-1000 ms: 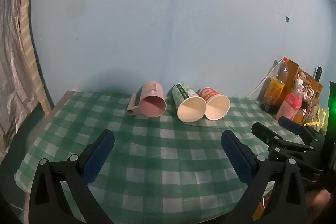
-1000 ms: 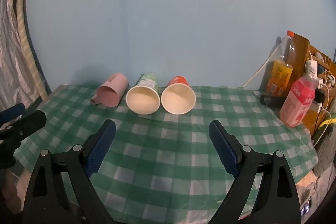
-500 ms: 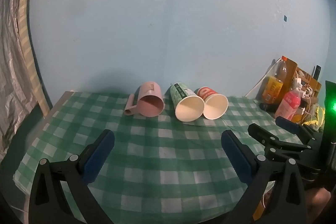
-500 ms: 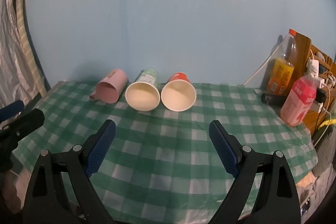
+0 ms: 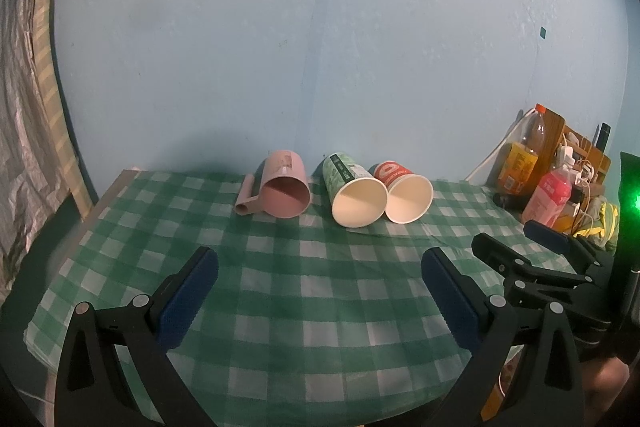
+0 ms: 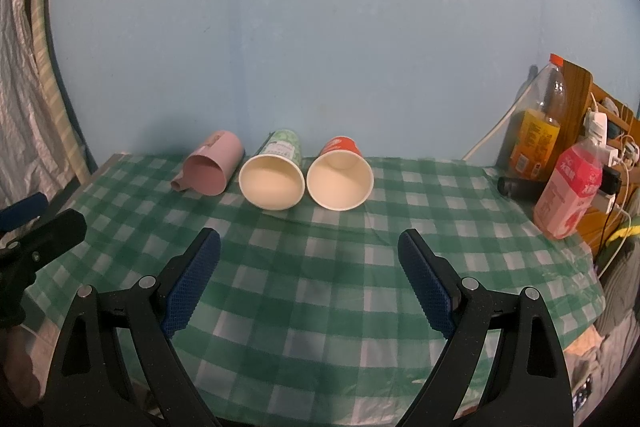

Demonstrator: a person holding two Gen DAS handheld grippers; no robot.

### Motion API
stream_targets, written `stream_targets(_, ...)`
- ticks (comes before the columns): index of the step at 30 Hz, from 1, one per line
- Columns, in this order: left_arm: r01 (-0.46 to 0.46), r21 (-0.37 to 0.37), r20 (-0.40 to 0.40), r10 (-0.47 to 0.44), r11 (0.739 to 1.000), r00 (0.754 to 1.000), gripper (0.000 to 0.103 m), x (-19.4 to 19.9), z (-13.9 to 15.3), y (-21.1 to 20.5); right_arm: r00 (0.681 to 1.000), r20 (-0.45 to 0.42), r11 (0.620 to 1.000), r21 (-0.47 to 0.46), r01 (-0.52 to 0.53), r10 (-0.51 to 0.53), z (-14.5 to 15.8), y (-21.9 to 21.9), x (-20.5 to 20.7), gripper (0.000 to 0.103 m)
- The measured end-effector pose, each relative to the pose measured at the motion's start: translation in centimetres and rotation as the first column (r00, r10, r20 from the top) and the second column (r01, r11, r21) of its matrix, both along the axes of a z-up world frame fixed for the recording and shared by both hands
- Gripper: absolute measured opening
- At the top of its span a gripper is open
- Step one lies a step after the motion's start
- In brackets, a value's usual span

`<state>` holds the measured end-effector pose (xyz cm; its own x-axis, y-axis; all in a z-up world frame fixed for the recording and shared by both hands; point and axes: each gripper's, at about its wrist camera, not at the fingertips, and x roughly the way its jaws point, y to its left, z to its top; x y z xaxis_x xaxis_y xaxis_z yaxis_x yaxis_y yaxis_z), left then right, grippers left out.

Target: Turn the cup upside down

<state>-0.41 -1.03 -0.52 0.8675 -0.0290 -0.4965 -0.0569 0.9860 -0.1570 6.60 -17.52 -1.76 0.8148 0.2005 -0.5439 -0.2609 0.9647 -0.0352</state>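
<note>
Three cups lie on their sides in a row near the wall, mouths toward me: a pink mug (image 5: 284,190) (image 6: 212,167) with a handle at left, a green paper cup (image 5: 354,190) (image 6: 275,175) in the middle, a red paper cup (image 5: 404,191) (image 6: 340,177) at right. My left gripper (image 5: 320,297) is open and empty above the near part of the table. My right gripper (image 6: 312,287) is open and empty, in front of the two paper cups. Each gripper shows at the edge of the other's view.
The table has a green-and-white checked cloth (image 5: 320,267) (image 6: 320,247). At the right edge stand an orange drink bottle (image 6: 536,131), a pink bottle (image 6: 568,191), a wooden rack with cables (image 6: 608,131) and a black cylinder (image 6: 516,185). A blue wall is behind; a curtain hangs at left.
Both views have tilted up slightly, so the cups sit lower in frame. The cups have not moved. Both grippers stay open.
</note>
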Motion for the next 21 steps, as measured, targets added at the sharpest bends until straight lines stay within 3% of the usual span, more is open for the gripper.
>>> stream_targets(21, 0.011, -0.004, -0.031, -0.011, 1.000, 0.999, 0.102, 0.45, -0.17, 0.48, 1.000, -0.013, 1.000, -0.004, -0.002, 0.002, -0.39, 0.71, -0.11, 0.089)
